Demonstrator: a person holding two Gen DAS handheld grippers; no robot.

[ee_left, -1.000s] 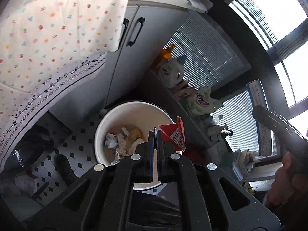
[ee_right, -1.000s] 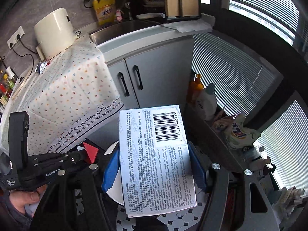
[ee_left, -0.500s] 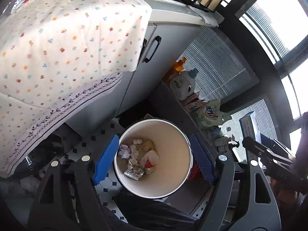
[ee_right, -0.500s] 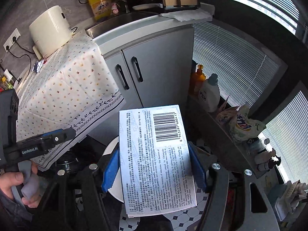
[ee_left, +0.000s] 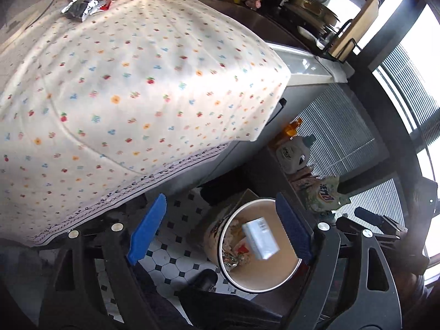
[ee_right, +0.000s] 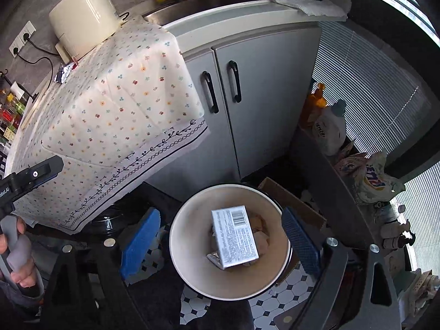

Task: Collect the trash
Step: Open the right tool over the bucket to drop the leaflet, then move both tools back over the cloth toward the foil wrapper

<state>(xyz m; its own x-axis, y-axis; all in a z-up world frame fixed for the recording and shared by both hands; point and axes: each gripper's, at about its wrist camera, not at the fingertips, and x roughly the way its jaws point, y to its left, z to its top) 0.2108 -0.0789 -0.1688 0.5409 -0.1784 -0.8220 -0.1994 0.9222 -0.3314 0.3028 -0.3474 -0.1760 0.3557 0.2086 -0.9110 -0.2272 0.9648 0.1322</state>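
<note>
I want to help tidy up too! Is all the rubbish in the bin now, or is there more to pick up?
Nearly. The white box now lies in the bin on top of crumpled wrappers. Nothing is in hand: the right gripper and left gripper are both open. Left to do: a silver foil wrapper sits on the flowered cloth.

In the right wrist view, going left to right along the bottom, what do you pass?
Hand on the left gripper's handle → left blue finger pad → trash bin holding the white box → right blue finger pad.
</note>
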